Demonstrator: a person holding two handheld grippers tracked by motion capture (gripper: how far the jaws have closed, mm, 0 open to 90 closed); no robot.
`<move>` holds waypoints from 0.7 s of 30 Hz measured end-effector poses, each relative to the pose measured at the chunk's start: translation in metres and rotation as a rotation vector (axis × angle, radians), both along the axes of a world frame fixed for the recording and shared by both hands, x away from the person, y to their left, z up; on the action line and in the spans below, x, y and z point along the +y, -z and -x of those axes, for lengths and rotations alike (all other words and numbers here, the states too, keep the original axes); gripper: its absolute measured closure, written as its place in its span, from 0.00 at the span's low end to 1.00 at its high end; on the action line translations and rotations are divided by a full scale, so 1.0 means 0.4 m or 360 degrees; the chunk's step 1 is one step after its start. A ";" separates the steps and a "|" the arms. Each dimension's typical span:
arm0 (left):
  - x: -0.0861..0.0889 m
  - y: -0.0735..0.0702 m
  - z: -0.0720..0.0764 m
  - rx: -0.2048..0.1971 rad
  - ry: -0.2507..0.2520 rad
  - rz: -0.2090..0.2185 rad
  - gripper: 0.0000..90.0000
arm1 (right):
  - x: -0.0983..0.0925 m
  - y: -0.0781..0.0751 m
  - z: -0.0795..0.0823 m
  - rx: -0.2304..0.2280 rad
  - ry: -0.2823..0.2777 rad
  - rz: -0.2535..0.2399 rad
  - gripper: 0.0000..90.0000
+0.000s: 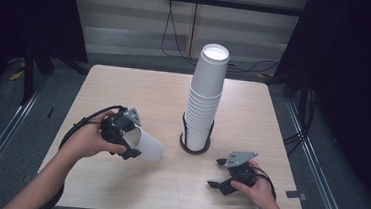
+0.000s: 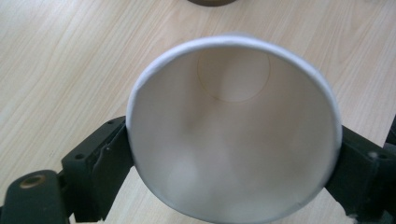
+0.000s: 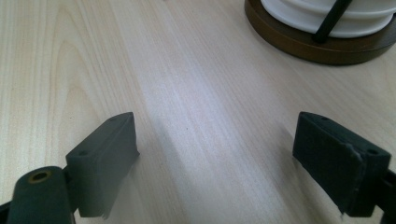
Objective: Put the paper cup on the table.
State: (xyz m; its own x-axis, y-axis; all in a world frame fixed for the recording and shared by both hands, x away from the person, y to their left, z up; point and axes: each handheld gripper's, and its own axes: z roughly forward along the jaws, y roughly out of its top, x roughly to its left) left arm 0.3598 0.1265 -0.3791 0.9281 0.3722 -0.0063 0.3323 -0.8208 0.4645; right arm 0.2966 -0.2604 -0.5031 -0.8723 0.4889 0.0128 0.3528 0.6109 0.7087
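High view: your left gripper grasps a cup lying sideways low over the surface, left of the stack.
Left gripper view: jaws pinch the cup's rim.
Right gripper view: jaws spread, empty, near the holder.

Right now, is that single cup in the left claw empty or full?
Empty. The left gripper view looks straight into the paper cup, tipped on its side in the left claw, and its bare white bottom shows.
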 end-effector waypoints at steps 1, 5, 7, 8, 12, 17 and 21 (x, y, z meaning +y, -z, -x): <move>0.000 0.000 0.000 0.0000 -0.0002 0.0001 0.12 | 0.000 0.000 0.000 0.0000 0.0000 0.0000 0.15; 0.000 -0.002 -0.003 0.0008 -0.0019 -0.0020 0.12 | 0.000 0.000 0.000 0.0002 0.0002 -0.0001 0.15; 0.000 -0.003 -0.006 0.0011 -0.0015 -0.0050 0.12 | 0.000 0.000 0.000 0.0000 0.0001 0.0000 0.15; 0.000 -0.002 -0.008 0.0005 -0.0007 -0.0061 0.12 | 0.000 0.000 0.000 0.0001 0.0001 -0.0001 0.15; -0.003 0.001 -0.011 -0.0004 -0.0017 -0.0125 0.11 | 0.000 0.000 0.000 0.0001 0.0001 -0.0002 0.15; -0.015 0.015 -0.012 0.0003 -0.0023 -0.0165 0.11 | 0.000 0.000 0.000 0.0000 0.0003 -0.0002 0.15; -0.026 0.024 -0.016 0.0016 0.0004 -0.0179 0.10 | 0.000 0.000 0.000 0.0000 0.0003 -0.0002 0.15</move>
